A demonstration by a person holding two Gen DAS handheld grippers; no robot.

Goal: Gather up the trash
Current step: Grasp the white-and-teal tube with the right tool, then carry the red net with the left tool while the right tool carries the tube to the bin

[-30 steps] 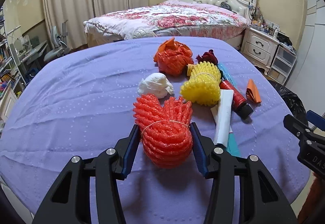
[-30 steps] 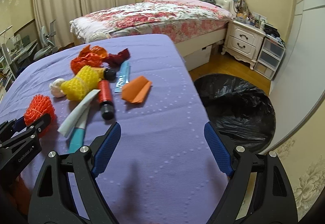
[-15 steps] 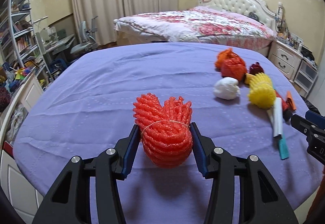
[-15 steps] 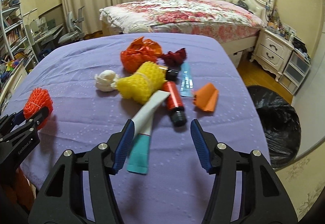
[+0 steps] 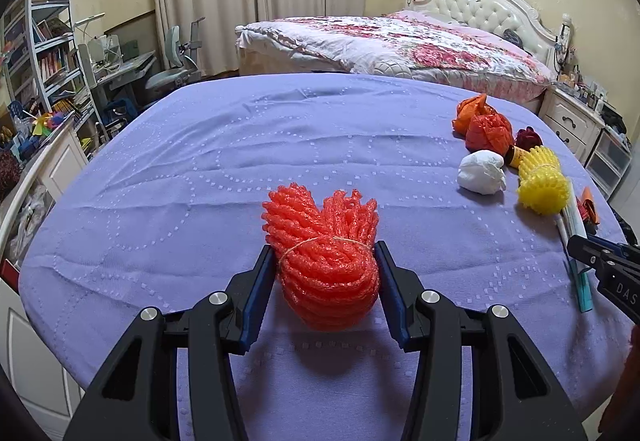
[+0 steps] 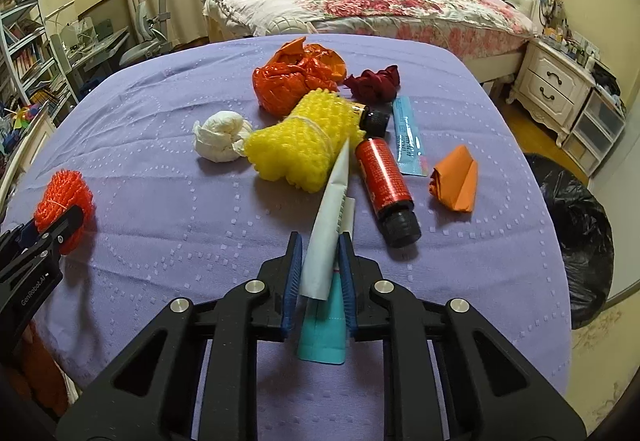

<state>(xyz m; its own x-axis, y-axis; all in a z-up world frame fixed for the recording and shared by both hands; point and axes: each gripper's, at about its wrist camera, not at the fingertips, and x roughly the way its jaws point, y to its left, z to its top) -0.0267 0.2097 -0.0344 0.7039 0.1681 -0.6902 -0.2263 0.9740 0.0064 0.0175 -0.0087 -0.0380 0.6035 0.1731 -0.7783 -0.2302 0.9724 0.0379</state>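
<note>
The right gripper (image 6: 319,273) has just been closing; its jaws, wide apart a second ago over bare cloth, now stand narrow on either side of the white and teal tube (image 6: 326,237), with the blue pads against its flanks, so by the look of it the tube is pinched; it lies flat on the table (image 6: 168,201), its tip running forward from the jaws to the yellow foam net (image 6: 300,141); the red bottle (image 6: 386,185) lies just right of the jaws, the orange paper (image 6: 456,181) further right, and the black trash bag (image 6: 576,237) well off to the right, below the table edge.

The left gripper (image 5: 325,281) has kept its partly open jaws clamped on the red foam net (image 5: 324,261), which sits between the pads as before; the view has swung so the remaining trash lies far right of those jaws.

With a piece apparently in each gripper, the likely next step is carrying both to the bag; the flat tube may slip.
</note>
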